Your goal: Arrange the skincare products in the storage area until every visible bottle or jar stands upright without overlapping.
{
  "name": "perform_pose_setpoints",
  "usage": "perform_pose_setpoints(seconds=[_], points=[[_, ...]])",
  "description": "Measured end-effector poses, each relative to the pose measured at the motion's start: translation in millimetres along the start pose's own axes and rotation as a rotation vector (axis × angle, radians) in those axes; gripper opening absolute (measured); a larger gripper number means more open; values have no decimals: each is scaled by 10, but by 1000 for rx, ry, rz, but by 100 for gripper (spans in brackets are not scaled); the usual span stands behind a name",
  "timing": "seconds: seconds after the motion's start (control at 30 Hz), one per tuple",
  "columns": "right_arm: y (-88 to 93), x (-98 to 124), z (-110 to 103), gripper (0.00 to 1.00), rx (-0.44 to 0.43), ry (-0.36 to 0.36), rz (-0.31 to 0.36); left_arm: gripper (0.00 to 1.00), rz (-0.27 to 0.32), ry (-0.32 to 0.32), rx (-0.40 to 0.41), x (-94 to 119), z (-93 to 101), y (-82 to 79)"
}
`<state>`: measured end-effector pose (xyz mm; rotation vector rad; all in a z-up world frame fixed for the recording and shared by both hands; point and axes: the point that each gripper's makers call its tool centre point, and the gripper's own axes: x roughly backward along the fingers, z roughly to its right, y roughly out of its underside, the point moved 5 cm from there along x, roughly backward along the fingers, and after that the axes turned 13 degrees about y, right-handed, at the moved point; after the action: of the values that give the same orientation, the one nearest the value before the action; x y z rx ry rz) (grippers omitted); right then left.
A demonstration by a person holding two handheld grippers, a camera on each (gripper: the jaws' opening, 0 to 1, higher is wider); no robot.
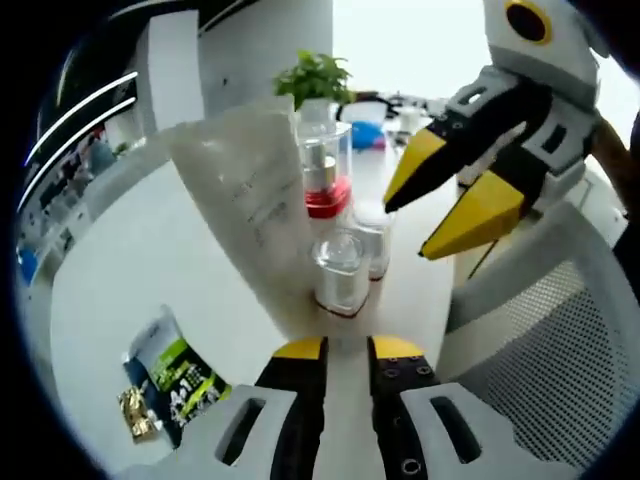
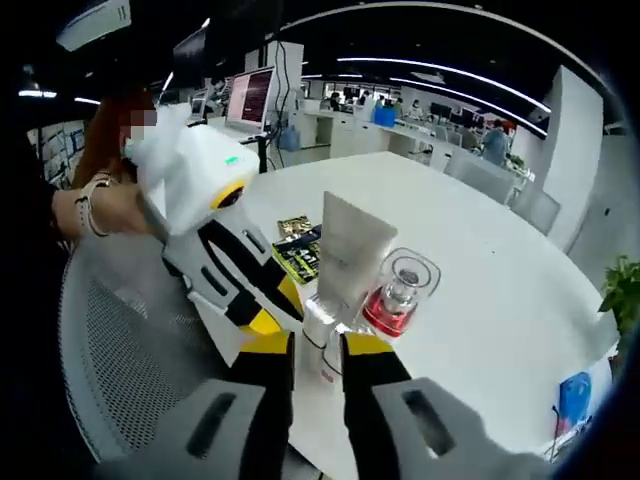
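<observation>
The left gripper [image 1: 345, 350] has its two yellow-tipped fingers [image 1: 300, 349] a little apart, with nothing between them. They point at the foot of a big white tube [image 1: 250, 200] that stands on its cap on the round white table [image 1: 130, 270]. The right gripper [image 2: 318, 345] also has its fingers [image 2: 268, 345] a little apart, and the small cap end of the tube sits just past them. I cannot tell if they touch it.

Right beside the tube, on its far right side, stands a clear bottle with a red base [image 1: 325, 170]. Two small clear jars [image 1: 340, 270] stand near it, very close together. A green and black packet [image 1: 175, 375] lies flat on the table to the near left, well apart from the rest.

The tube is tall and its foot is small, so I think a little bump could tip it. If it falls, it could knock the red bottle or the jars over, because they all stand so close. Both grippers are coming at the same spot, so they could also bang into each other.
</observation>
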<state>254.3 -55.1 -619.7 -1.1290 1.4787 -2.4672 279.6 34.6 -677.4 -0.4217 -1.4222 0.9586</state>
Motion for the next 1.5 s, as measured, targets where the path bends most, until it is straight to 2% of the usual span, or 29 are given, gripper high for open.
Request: perform_pose_setpoints(seconds=[0.13, 0.33, 0.53, 0.67, 0.77, 0.9, 1.07, 1.27, 1.43, 1.5], points=[[-78, -73, -28, 20, 3, -9, 50, 12, 14, -2, -10, 39, 10, -32], [-112, -226, -36, 20, 74, 8, 40, 13, 22, -13, -18, 54, -2, -49], [-138, -287, -52, 19, 133, 9, 47, 13, 38, -12, -35, 68, -10, -105], [-113, -298, -97, 17, 123, -28, 32, 13, 40, -10, -56, 71, -15, -125], [-113, -290, -99, 19, 109, -44, 48, 14, 40, -10, -79, 70, -17, -138], [-101, -261, -112, 15, 95, -66, 61, 15, 48, -1, -98, 69, -1, -168], [-85, -244, -114, 14, 72, -84, 69, 17, 58, 11, -135, 60, 29, -217], [-83, -241, -92, 13, 54, -80, 70, 20, 61, 29, -202, 0, 84, -281], [-80, -234, -78, 12, 44, -75, 73, 20, 69, 13, -211, -27, 70, -300], [-79, -227, -69, 11, 37, -73, 74, 16, 71, 3, -210, -28, 54, -303]])
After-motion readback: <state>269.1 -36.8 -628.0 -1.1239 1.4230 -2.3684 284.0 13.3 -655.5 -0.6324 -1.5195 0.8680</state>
